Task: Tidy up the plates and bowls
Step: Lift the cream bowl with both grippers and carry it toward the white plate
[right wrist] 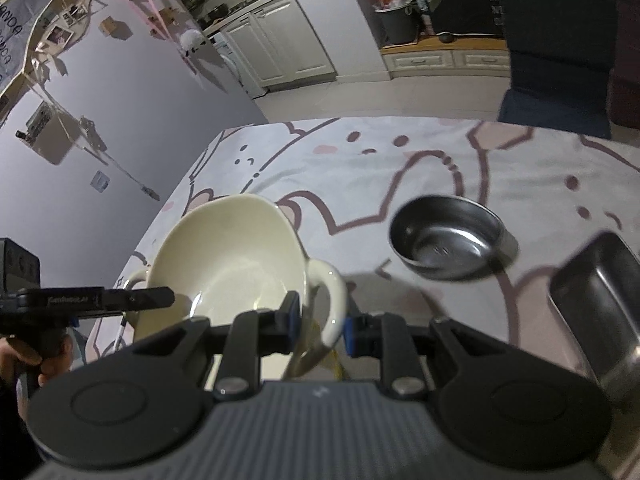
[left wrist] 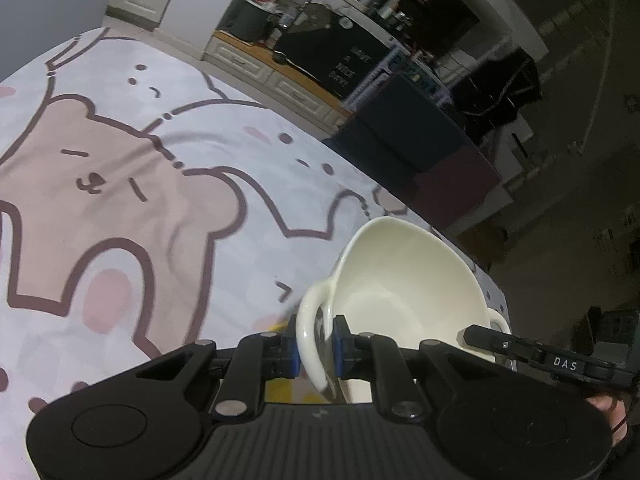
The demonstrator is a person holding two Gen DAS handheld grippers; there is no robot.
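Bowl (left wrist: 400,280): glazed ceramic, rigid, slippery, breakable. Left claw (left wrist: 314,344) and right claw (right wrist: 320,320) are each clamping a side handle, carrying it above the tabletop (left wrist: 140,160).

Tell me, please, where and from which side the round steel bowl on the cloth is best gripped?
Judging by its pose, grip the round steel bowl at its thin rim, coming from above: it stands upright and open, without handles, so one finger could go inside the wall and one outside. Its near rim seems easiest; the steel tray crowds the right.
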